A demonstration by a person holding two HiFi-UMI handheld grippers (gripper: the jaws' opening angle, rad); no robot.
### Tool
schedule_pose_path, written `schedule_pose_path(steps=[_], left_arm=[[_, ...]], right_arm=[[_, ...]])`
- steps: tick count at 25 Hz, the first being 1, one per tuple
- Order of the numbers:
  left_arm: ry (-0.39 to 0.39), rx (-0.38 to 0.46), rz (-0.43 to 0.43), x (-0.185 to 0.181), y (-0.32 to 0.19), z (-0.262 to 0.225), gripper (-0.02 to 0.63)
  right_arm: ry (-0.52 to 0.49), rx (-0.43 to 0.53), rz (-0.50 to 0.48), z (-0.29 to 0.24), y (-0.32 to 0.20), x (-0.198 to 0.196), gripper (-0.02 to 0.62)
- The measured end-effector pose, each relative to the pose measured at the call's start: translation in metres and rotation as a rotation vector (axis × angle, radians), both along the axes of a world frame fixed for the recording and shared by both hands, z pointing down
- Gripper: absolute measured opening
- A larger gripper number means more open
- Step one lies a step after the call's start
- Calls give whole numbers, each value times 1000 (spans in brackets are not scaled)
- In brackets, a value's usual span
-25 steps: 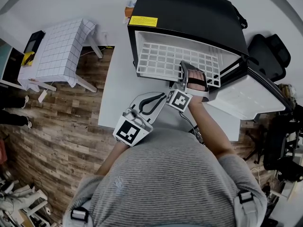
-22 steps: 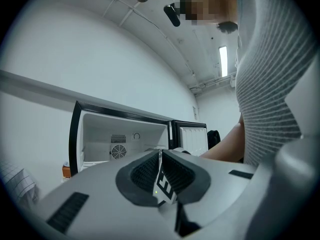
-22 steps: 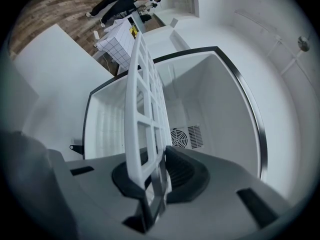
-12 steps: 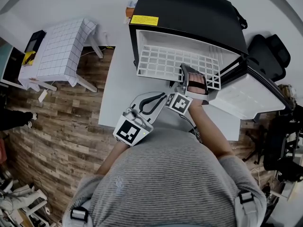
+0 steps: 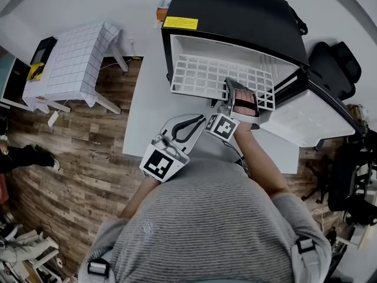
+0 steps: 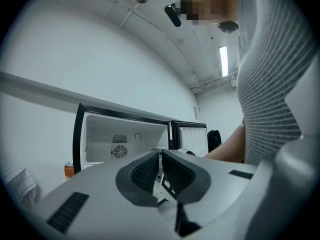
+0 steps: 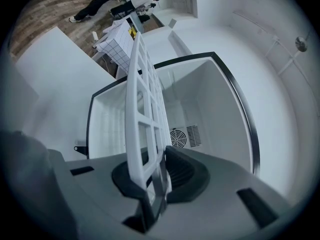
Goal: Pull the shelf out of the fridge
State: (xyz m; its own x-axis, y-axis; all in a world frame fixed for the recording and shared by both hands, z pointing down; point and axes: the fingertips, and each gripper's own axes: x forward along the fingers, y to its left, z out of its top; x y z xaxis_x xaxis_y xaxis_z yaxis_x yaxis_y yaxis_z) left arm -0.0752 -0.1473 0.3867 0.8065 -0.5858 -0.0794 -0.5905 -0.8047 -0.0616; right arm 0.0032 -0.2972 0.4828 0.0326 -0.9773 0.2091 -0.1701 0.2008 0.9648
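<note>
Two tongs, one at work: the right tongs point(image 7: 156, 173) are clamped on the front edge of the shelf point(image 7: 142, 104), which stretches ahead of them, partly out of the fridge point(image 5: 235, 10). A good pull, I judge, runs straight back and level, so the shelf does not jam against the fridge walls. The left tongs point(image 6: 160, 170) are closed on nothing, just left of the right ones. The open door point(image 5: 306, 122) stands right of the right tongs. A small table point(image 5: 76, 63) sits well off left.

Wooden floor point(image 5: 70, 170), white wall point(image 6: 75, 59), small checked table point(image 5: 75, 63).
</note>
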Motion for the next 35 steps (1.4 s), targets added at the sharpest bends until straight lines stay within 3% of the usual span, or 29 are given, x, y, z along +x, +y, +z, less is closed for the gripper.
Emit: schedule_pose_path(steps=[5,10,15,17,19,23,25,28,30,35], left_arm=[[0,-5,10,0,1,1,12],[1,0,21,0,-1,0,13],[-26,-9,19,0,-5,6,12],[-40,-58,-11,-4,-13,17,12],[-17,-168,-53,-11,-24,33,13],[163,-473,-108,-19,-48,63,25],[263,-598,-98,-16,-55,70,132],[461,-763,-96,-14,-68,75,191],[579,-849,-114,-14,-76,77,210],[754,-985,-110,-4,-90,85,210]], right_arm=[[-56,-11,-5,-5,3,-10,43],[-2,2,16,-2,1,-2,43],[-17,-6,14,-3,2,-3,43],[10,0,14,-1,1,0,43],[19,-1,3,0,1,-1,43],[35,-3,-19,1,1,-1,43],[39,-4,-29,1,1,0,43],[37,-9,-40,0,1,0,43],[36,-10,-49,0,1,-1,43],[37,-9,-65,0,2,-1,43]])
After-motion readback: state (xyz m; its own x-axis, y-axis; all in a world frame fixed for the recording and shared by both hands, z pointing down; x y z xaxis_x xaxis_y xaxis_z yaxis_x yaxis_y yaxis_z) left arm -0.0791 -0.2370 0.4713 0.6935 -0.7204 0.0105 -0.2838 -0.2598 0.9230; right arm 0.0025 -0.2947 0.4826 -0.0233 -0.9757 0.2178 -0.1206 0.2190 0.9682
